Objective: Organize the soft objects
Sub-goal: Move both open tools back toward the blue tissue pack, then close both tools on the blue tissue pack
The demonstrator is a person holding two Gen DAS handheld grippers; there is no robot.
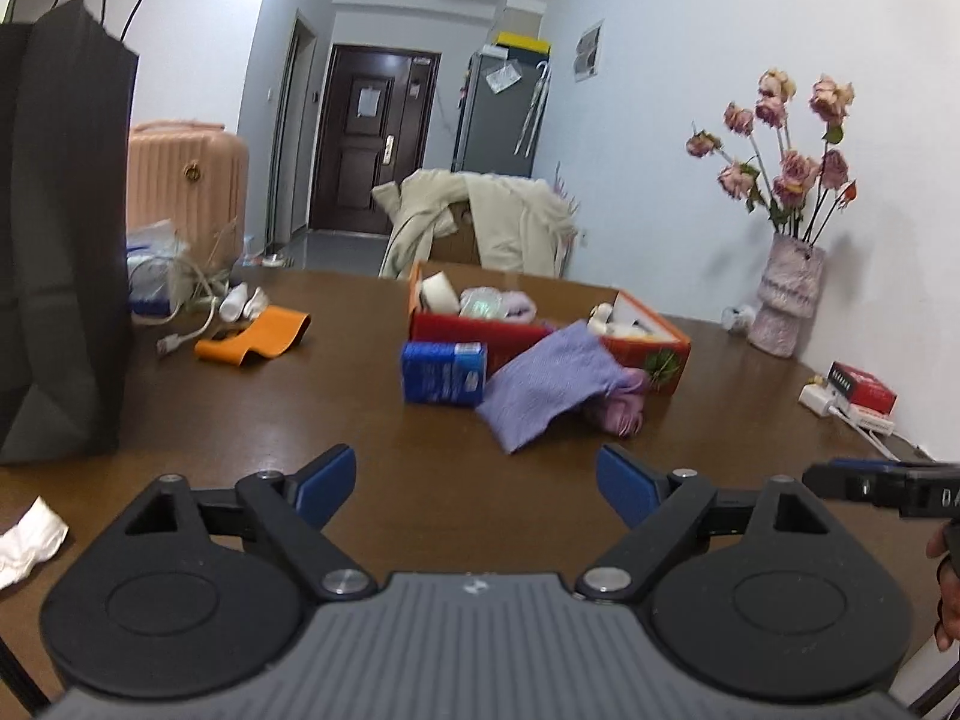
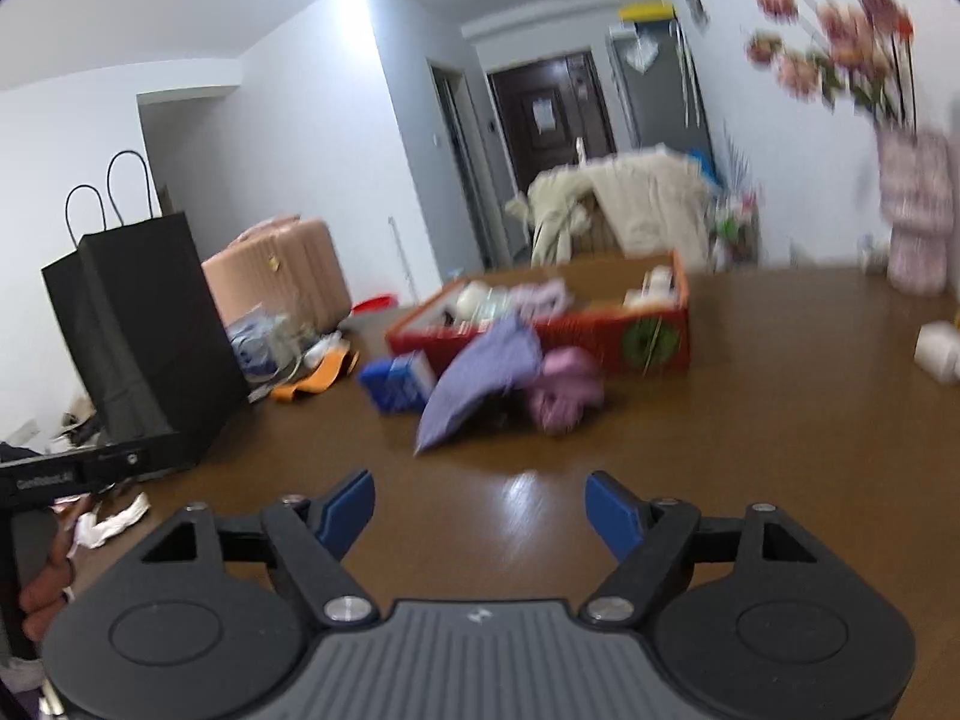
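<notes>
Bare table point(image 1: 336, 420) lies ahead of both empty, wide-open grippers point(image 1: 477, 489) point(image 2: 480, 513). Purple cloth point(image 1: 543, 393) leans against the red box point(image 1: 474, 330), long axis sloping toward them.

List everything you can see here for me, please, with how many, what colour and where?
table: one, brown, under everything
box: one, red-orange, table centre, open, holding small items
purple cloth: one, lilac, leaning on the box front
pink cloth: one, pink, beside the purple cloth
tissue pack: one, blue, left of the purple cloth
orange strap: one, orange, table left
paper bag: one, black, far left
suitcase: one, peach, behind the table
vase of flowers: one, pinkish, by the right wall
left gripper: open, empty
right gripper: open, empty
</notes>
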